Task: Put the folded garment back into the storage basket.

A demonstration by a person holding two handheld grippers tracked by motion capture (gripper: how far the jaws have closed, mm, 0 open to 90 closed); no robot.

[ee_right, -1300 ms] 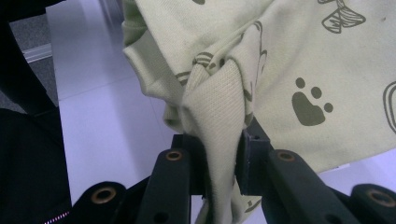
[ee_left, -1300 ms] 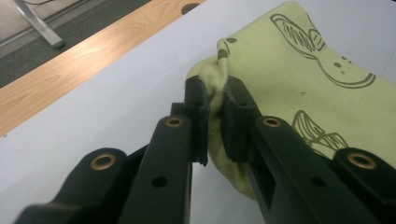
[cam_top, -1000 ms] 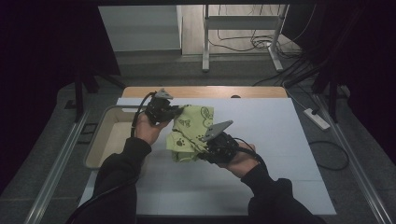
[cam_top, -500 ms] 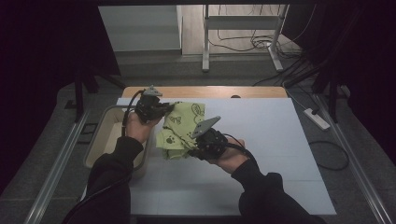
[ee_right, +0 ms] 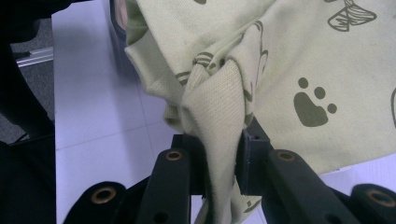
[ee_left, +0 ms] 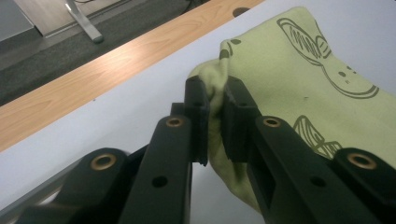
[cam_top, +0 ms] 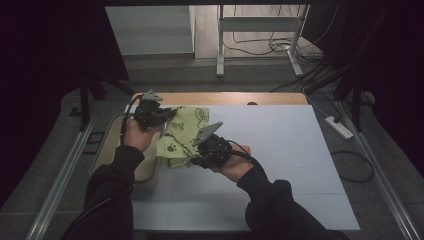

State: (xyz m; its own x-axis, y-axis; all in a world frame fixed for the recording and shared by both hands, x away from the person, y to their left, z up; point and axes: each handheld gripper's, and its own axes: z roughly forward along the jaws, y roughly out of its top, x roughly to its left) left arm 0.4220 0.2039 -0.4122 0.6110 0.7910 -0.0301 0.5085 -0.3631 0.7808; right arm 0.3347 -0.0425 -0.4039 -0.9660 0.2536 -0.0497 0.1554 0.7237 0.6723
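- At the table's left edge, a shallow beige tray [cam_top: 107, 150] sits beside my left hand, its rim hemming that side.
- My left gripper [cam_top: 167, 114] pinches a far corner of the green printed cloth [cam_top: 182, 132], jaws closed on a bunched fold.
- The cloth hangs lifted between both grippers over the white table [cam_top: 280, 150], near its left side.
- My right gripper [cam_top: 192, 161] clamps a twisted near fold.
- By my reading, pickup is done; spreading or folding remains.
- To the right, the tabletop lies bare, ample room to lay the cloth flat.
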